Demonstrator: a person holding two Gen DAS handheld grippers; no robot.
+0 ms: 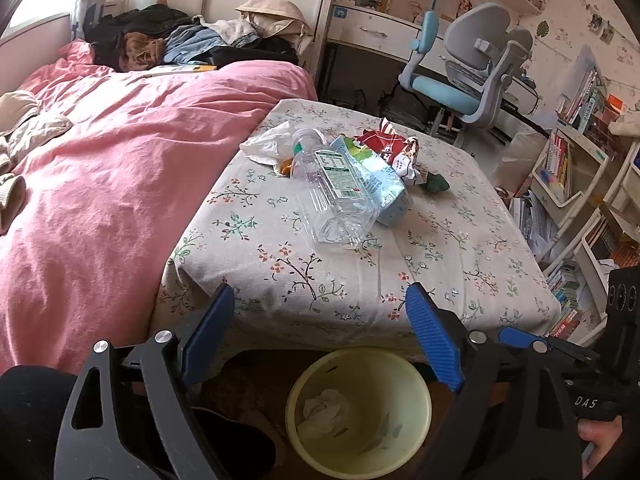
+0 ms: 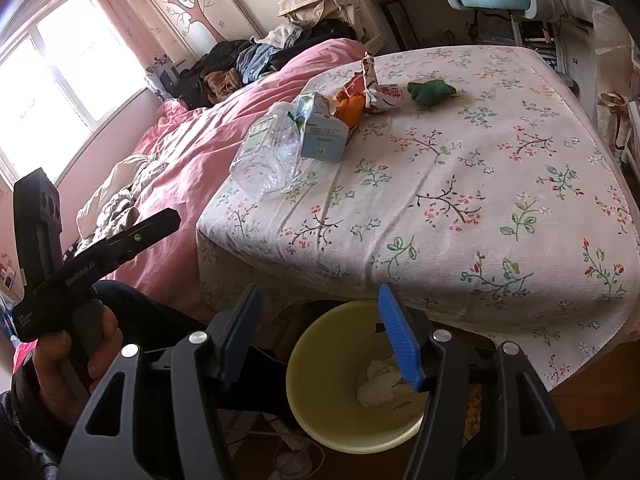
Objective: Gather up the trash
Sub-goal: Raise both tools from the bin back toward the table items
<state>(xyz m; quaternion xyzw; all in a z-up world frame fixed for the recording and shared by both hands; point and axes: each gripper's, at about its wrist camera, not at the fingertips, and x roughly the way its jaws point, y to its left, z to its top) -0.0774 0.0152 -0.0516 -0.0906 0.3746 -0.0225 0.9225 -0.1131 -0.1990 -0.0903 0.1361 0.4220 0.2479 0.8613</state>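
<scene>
nearest, the pale yellow round plastic bin point(image 1: 359, 412) stands on the floor just below the near edge of the floral-cloth table point(image 1: 440, 248), with one crumpled white tissue point(image 1: 324, 408) already at its bottom. both grippers hang over it: the left gripper point(image 1: 320, 328) has its blue pads spread wide with nothing between them, and the right gripper point(image 2: 320, 336) is also parted and empty, its jaws less wide.

farther in, the rest of the trash lies in a cluster toward the far left of the table. closest to the grippers is the clear crushed plastic bottle point(image 1: 336, 196), lying on its side with its long axis running near-to-far, base toward the grippers and cap away. touching its right side is the light blue carton point(image 1: 384, 188). behind them sit a white plastic bag point(image 1: 268, 144), a red-and-white snack wrapper point(image 1: 388, 144) and a small dark green crumpled scrap point(image 1: 436, 184); something orange shows between them, probably peel.

the left gripper looks nearer the bottle, which lies straight ahead of it.
</scene>
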